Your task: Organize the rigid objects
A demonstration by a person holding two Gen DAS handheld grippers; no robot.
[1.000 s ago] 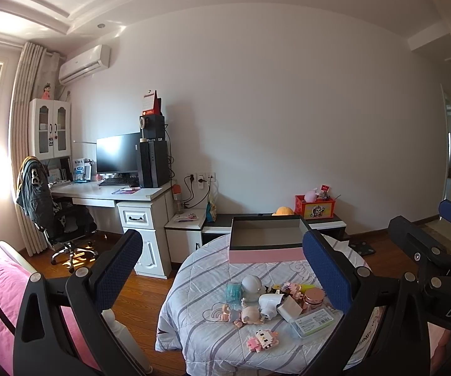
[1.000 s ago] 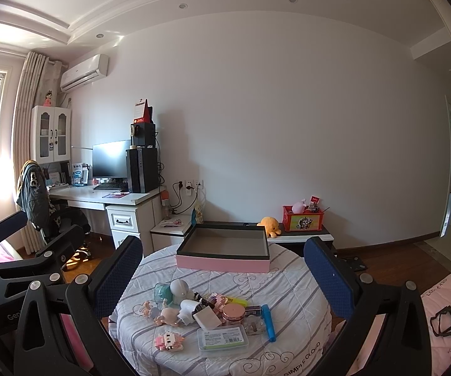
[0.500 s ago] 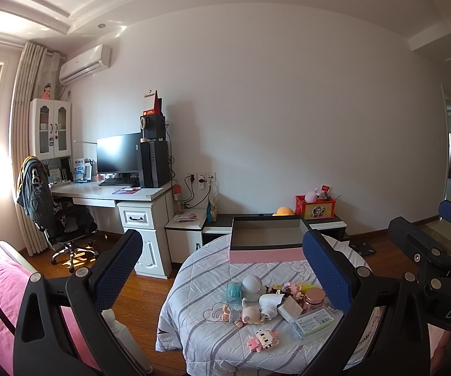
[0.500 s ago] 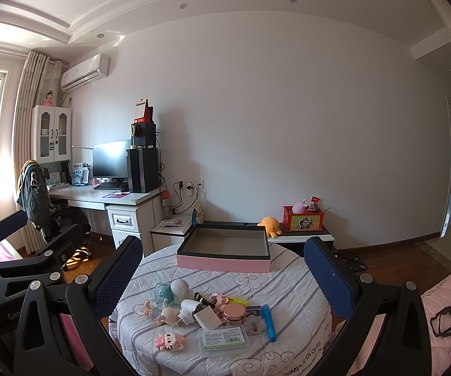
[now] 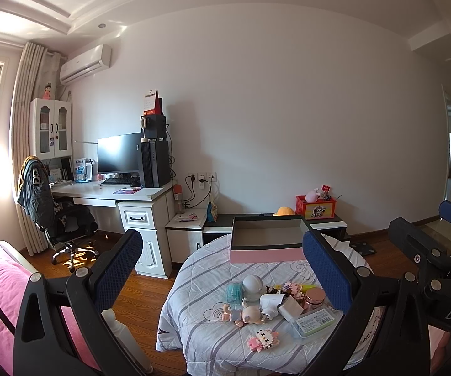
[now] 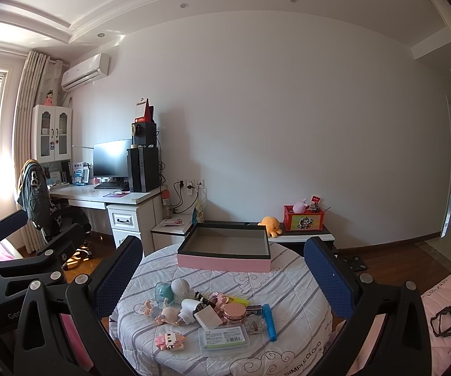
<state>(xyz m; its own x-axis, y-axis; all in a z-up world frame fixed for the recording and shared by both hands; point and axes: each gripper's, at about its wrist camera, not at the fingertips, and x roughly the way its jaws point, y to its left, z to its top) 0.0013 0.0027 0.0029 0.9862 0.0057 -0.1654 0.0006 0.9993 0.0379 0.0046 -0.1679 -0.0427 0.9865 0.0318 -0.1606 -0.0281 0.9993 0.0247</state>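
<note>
Not yet started — left gripper [image 5: 222, 269] and right gripper [image 6: 222, 274] both spread wide, empty, well above the table [image 6: 291, 285]; toys [image 6: 181, 300] heaped near the box [image 6: 225, 261]; next, lowering onto one piece.

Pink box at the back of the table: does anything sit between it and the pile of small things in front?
Nothing visible does. Between the pink box and the pile of toys lies only bare striped cloth. The box looks empty. Both tongs, left and right, are open and hold nothing.
</note>
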